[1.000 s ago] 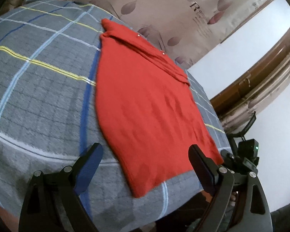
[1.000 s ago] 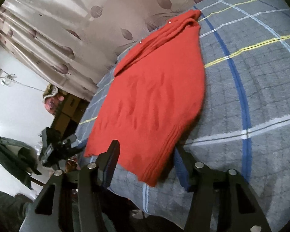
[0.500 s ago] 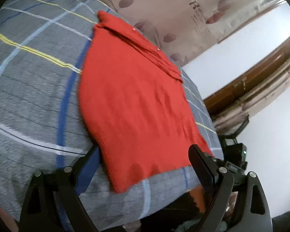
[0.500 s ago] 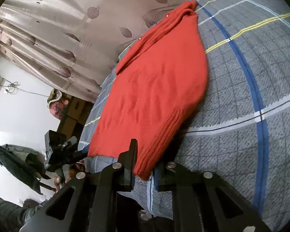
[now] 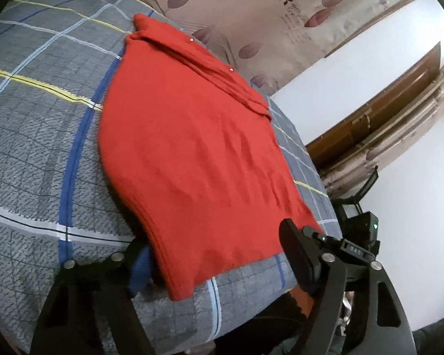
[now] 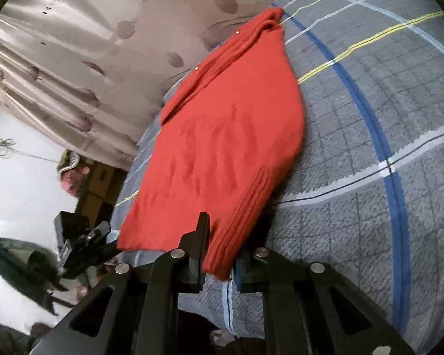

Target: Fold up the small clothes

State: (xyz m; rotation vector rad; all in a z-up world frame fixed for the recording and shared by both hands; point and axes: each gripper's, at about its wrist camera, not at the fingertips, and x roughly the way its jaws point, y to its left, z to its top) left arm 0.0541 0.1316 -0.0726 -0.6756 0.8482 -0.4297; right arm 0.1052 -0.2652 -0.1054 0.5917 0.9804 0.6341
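A red knit sweater (image 5: pixel 189 153) lies flat on the grey plaid blanket (image 5: pixel 38 153), collar far, ribbed hem toward me. It also shows in the right wrist view (image 6: pixel 222 153). My left gripper (image 5: pixel 216 254) is open and straddles the near hem corner, its left finger under the cloth edge. My right gripper (image 6: pixel 222 254) is shut on the other hem corner, with the red hem pinched between its fingers. The left gripper (image 6: pixel 85 242) shows at the far hem corner in the right wrist view.
A brown leaf-print curtain (image 5: pixel 251 14) hangs behind the bed. A white wall and wooden door frame (image 5: pixel 384 103) stand to the right. The blanket's front edge (image 5: pixel 210 319) drops off just below the hem. Dark clutter (image 6: pixel 17 266) sits left of the bed.
My right gripper has closed on the sweater's hem corner. My left gripper has moved in onto the other hem corner, still open.
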